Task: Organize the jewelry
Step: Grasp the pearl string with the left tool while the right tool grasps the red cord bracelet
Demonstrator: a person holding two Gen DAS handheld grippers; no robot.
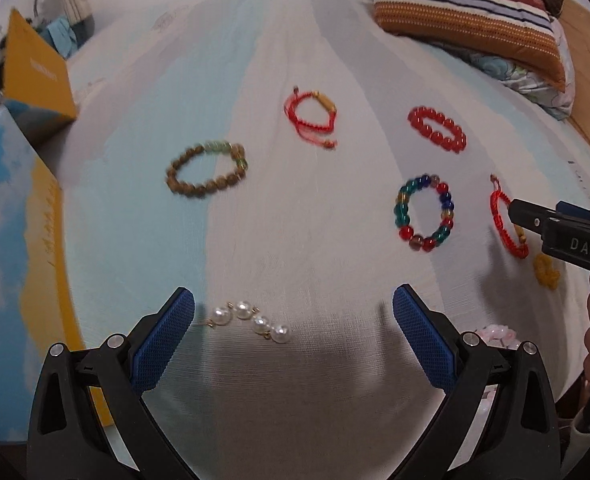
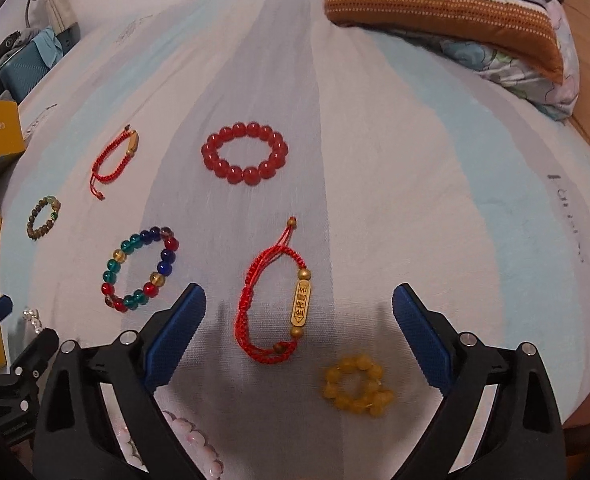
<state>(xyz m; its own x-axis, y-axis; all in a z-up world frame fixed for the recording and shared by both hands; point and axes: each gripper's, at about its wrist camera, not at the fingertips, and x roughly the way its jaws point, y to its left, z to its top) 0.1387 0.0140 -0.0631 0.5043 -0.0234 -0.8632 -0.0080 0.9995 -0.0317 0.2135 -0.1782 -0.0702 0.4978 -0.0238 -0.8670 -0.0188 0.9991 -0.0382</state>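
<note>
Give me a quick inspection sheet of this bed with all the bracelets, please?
Surface: striped bedsheet, pale blue and grey.
Job's things: red bead bracelet, multicolour bead bracelet, two red cord bracelets, brown bead bracelet, yellow bead bracelet, pearl strand, all lying apart.
Clutter: yellow box.
Grippers: left gripper and right gripper open, empty.
Cables: nothing seen.
Surroundings: striped pillow.

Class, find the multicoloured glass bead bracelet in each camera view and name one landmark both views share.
Left wrist view: the multicoloured bead bracelet lies right of centre, between the red bead bracelet above and the right tool at the right edge.
Right wrist view: it lies lower left, left of the near red cord bracelet.
Shared landmark: the red bead bracelet.
</note>
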